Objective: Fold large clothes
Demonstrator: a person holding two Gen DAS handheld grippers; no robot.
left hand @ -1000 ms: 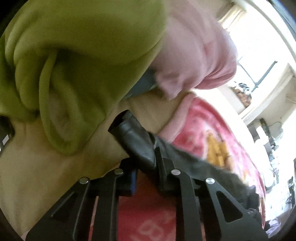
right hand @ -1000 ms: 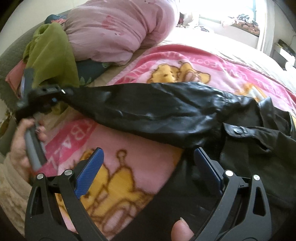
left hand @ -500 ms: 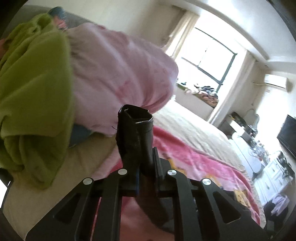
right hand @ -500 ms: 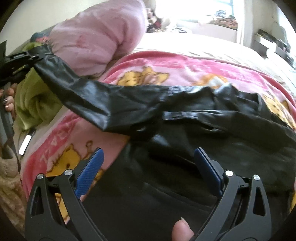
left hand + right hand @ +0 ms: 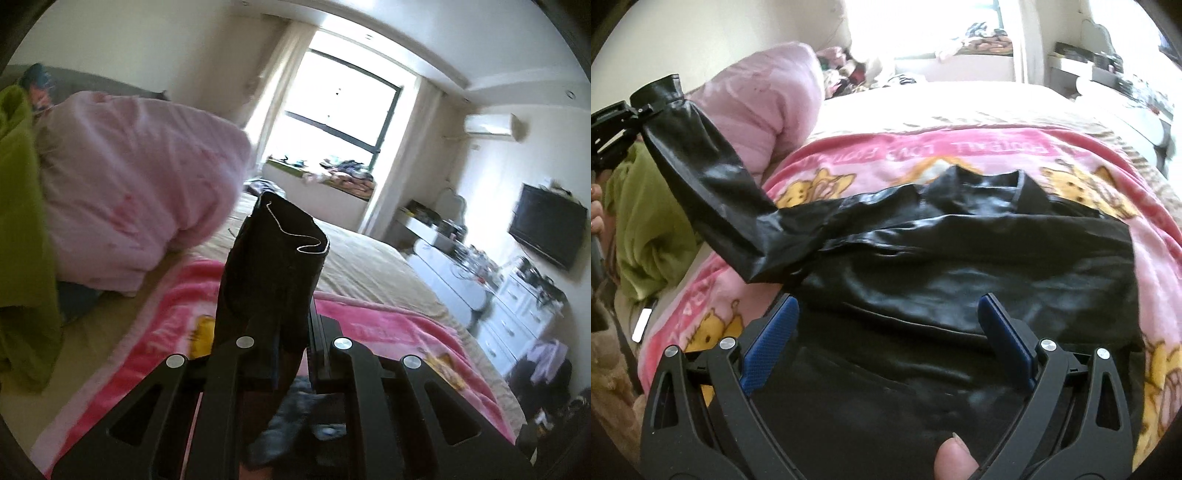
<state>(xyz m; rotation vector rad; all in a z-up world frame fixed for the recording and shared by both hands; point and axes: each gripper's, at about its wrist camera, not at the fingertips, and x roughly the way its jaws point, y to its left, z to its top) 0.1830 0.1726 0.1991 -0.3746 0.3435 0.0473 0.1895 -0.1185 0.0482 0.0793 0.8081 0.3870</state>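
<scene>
Left claw (image 5: 293,354): your jaws are clamped on the glossy black leather jacket's sleeve cuff (image 5: 284,240), raised.
Right claw (image 5: 886,332): yours gapes wide, empty, over the jacket body (image 5: 960,266).

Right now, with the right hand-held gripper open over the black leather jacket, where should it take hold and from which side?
Probably the near hem of the black leather jacket, from above and the person's side: the body lies flat on the pink cartoon blanket, so only an edge can be pinched. The right hand-held gripper hangs open there. The left hand-held gripper holds the sleeve cuff raised.
</scene>
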